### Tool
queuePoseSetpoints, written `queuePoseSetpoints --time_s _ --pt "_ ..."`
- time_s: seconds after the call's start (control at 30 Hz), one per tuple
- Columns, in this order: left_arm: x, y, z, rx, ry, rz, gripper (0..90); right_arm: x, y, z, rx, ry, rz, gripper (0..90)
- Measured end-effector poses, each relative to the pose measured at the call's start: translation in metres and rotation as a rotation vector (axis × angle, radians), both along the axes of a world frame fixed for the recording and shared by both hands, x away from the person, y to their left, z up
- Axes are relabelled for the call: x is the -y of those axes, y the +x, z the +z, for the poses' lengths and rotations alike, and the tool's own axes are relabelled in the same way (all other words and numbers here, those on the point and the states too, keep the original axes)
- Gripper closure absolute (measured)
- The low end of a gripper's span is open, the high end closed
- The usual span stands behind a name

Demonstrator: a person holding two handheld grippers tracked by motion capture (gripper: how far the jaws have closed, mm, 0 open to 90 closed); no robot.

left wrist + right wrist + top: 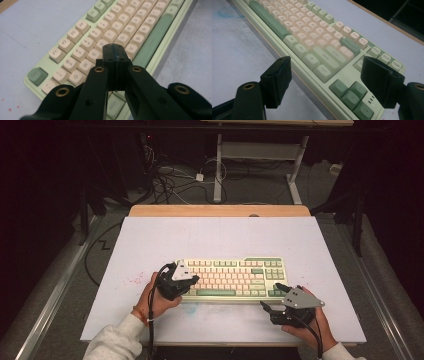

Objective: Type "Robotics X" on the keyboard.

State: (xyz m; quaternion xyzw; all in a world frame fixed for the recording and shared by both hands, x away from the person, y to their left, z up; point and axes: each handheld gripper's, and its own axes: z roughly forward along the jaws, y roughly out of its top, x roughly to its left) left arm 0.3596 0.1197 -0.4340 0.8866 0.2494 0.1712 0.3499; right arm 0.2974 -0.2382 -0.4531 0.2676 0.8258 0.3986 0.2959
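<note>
Keyboard [235,277]: pale green, cream keys | left fingers [110,53] clenched | right fingers [277,80] released

Cream-and-green keyboard [232,277] on pale lavender table [150,240].

A pale blue-white board [150,245] is lying flat as the work surface, and everything else is placed around it. A strip of wooden tabletop [220,210] is showing just beyond its far edge. Red specks [134,281] are dotting its left part, and a faint blue smudge [189,308] is marking it nearer the front. Beyond it, tangled cables [167,177] are lying on the floor beside a white desk frame [260,157].
</note>
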Motion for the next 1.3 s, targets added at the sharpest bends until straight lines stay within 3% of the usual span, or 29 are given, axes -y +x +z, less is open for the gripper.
queuePoseSetpoints --time_s 0.5,0.93,1.3 --pt "0.036 0.028 -0.002 -0.035 0.084 -0.027 87.9 0.0 0.001 -0.003 -0.006 -0.017 0.001 25.0" --pt "0.051 0.042 -0.009 -0.061 0.12 -0.033 87.8 0.0 0.001 -0.004 -0.014 -0.027 0.003 25.0" --pt "0.055 0.045 -0.013 -0.075 0.144 -0.041 87.8 -0.001 0.002 -0.005 -0.014 -0.04 0.008 25.0"
